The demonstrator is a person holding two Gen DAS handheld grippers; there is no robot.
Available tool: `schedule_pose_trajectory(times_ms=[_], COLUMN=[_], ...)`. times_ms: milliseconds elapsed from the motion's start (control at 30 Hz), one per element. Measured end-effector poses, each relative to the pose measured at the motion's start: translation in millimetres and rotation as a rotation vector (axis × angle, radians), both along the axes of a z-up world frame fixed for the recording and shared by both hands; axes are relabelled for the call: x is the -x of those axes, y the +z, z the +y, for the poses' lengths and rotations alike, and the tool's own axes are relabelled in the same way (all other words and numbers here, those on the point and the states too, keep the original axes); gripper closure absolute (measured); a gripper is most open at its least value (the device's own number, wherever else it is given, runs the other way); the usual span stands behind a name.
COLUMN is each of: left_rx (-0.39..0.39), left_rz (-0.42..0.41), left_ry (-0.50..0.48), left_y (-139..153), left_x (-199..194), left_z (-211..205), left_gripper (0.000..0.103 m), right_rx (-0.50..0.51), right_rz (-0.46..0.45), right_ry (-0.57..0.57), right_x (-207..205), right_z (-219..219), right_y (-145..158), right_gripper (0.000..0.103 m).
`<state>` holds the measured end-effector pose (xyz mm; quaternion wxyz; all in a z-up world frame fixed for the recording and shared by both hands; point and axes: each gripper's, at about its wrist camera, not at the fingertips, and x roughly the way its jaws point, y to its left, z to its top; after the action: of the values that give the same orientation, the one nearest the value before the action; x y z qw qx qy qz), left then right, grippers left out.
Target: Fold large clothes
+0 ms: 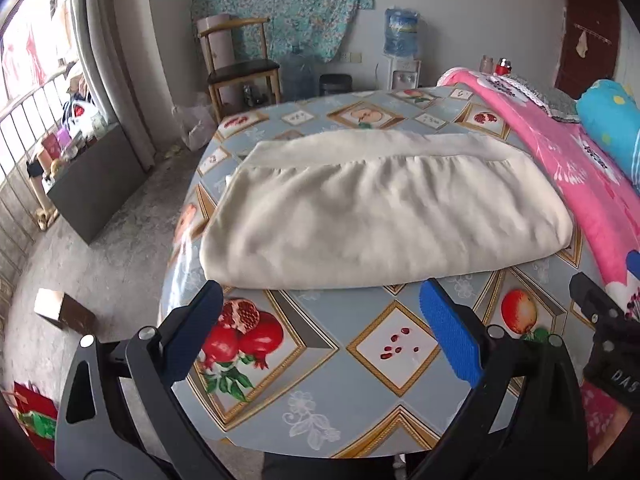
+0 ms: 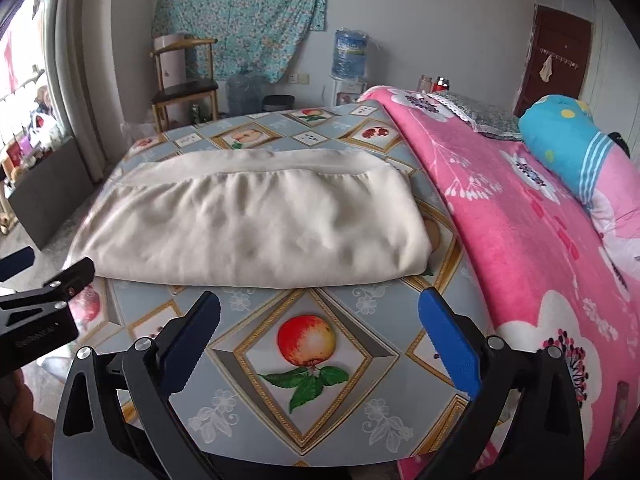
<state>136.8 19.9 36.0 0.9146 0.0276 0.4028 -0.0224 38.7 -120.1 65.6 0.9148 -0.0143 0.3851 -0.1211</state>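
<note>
A cream garment (image 1: 372,216) lies folded into a wide flat bundle on the fruit-print tablecloth (image 1: 320,360), its gathered waistband on the far side. It also shows in the right wrist view (image 2: 256,228). My left gripper (image 1: 320,332) is open and empty, held just short of the bundle's near edge. My right gripper (image 2: 320,336) is open and empty too, just short of the near edge towards the bundle's right end. Each gripper's body shows at the edge of the other's view.
A pink floral blanket (image 2: 520,240) with a blue bolster (image 2: 568,148) covers the right side. A wooden chair (image 1: 240,68), water jugs and a water dispenser (image 1: 402,48) stand by the far wall. A cardboard box (image 1: 60,308) sits on the floor left.
</note>
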Motion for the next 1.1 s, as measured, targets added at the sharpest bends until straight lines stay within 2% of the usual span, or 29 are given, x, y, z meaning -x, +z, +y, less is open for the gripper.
schedule_pose_trajectory(times_ms=[267,500,1100], left_rx=[-0.005,-0.012,-0.025], left_rz=[0.092,0.11,0.127], left_ry=[0.003,0.013,0.014], left_y=[-16.2,-19.6,-24.7], left_x=[-10.6,-11.9,-12.9], left_z=[-7.7,-8.6,-9.4], left_gripper=[0.008,0.008,0.008], right_rx=[-0.019,-0.029,-0.016], right_rz=[0.058,0.105,0.115], right_ry=[-0.039,-0.018,-0.024], right_x=[-6.0,-13.0,-15.8], right_z=[-5.7,-1.5,2.0], right_y=[-8.8,-16.3,-14.4], right_gripper=[0.006,0.006,0.006])
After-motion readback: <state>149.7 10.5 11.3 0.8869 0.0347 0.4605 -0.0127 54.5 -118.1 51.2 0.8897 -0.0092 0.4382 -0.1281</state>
